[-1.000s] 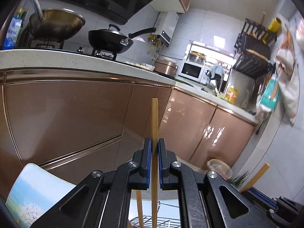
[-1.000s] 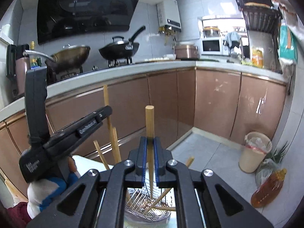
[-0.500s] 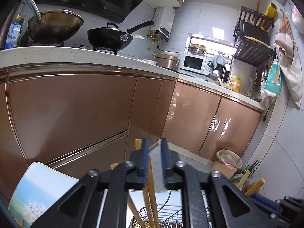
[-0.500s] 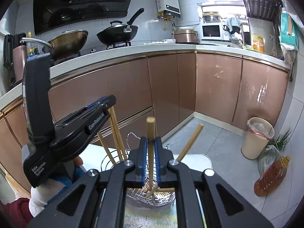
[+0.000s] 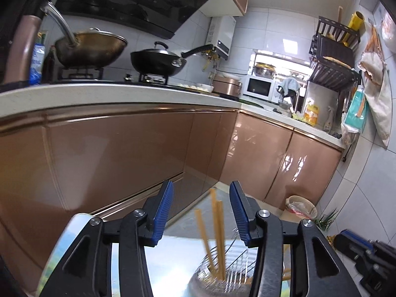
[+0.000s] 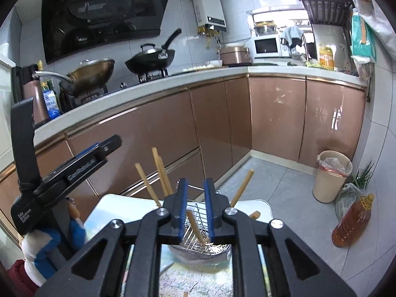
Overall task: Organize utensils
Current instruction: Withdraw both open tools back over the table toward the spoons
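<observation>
Below the left gripper [image 5: 200, 210] in its own wrist view, a glossy bench [image 5: 170, 259] with a printed landscape top carries a round wire-mesh metal basket [image 5: 232, 272]. Three slim pale wooden chopsticks [image 5: 217, 232] stand tilted in that basket, blurred, their tips rising into the gap between the blue ribbed fingers [image 5: 162, 212]. Those fingers are spreading apart and touch none of the sticks. Behind the basket run shiny copper-brown cabinet doors [image 5: 111, 153] under a white speckled stone counter [image 5: 118, 92]; on it sit a brass-coloured wok [image 5: 91, 49] and a black lidded wok [image 5: 158, 60]. Right of the basket, grey floor tiles hold a beige waste bin [image 5: 300, 206].

From the right wrist view, the right gripper [image 6: 195, 210] hangs over the same basket [image 6: 198, 237], which sits on the bench [image 6: 104, 210]. Its blue-lined fingers [image 6: 182, 210] are parting slightly; one chopstick [image 6: 195, 225] leans loose in the narrow gap, and whether a pad grazes it I cannot tell. More chopsticks [image 6: 160, 173] lean left of the basket's middle, another [image 6: 242, 185] to its right. Left of the basket the left gripper [image 6: 109, 148] appears side-on, gripped by a white-and-blue gloved hand [image 6: 44, 247]. Right of the basket, an amber plastic oil bottle [image 6: 351, 225] stands on the floor near the bin [image 6: 331, 175].
</observation>
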